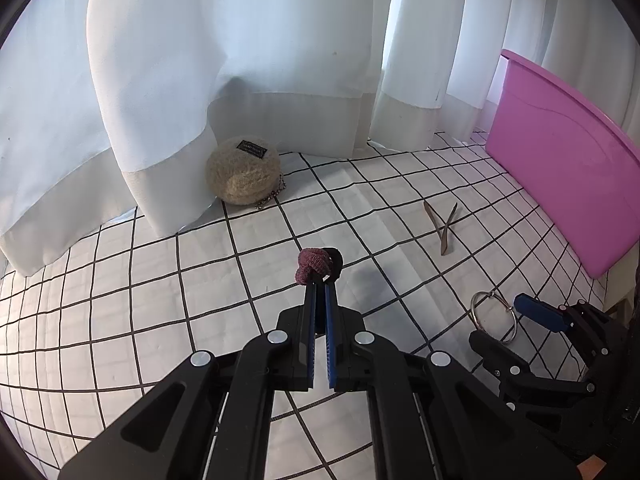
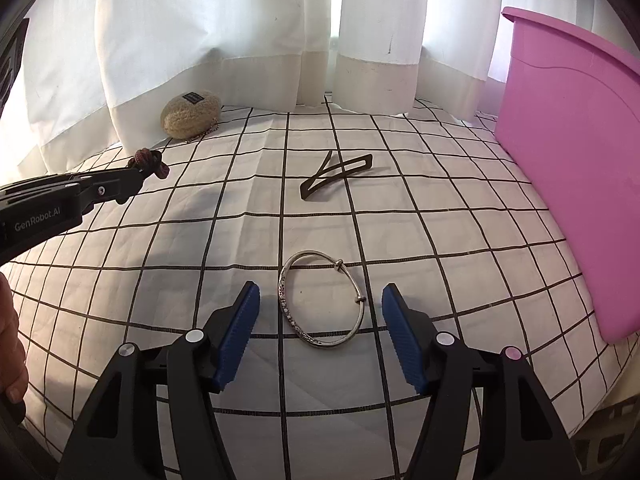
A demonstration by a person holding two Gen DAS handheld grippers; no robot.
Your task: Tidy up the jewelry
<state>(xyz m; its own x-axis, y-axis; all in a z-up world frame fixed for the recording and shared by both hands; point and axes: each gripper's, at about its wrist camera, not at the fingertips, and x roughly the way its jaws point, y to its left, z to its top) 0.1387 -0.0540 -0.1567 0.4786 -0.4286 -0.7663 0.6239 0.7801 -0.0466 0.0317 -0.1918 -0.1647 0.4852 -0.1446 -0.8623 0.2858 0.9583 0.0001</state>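
My left gripper is shut on a maroon hair scrunchie and holds it above the checked cloth; it also shows at the left of the right wrist view. My right gripper is open, its fingers either side of a silver bangle that lies flat on the cloth; the bangle also shows in the left wrist view. A brown hair clip lies further back on the cloth, and in the left wrist view. A pink bin stands at the right.
A beige fuzzy pouch with a bead chain sits at the back left against white curtains. The white cloth with a black grid covers the surface. The surface's edge drops off at the right, below the bin.
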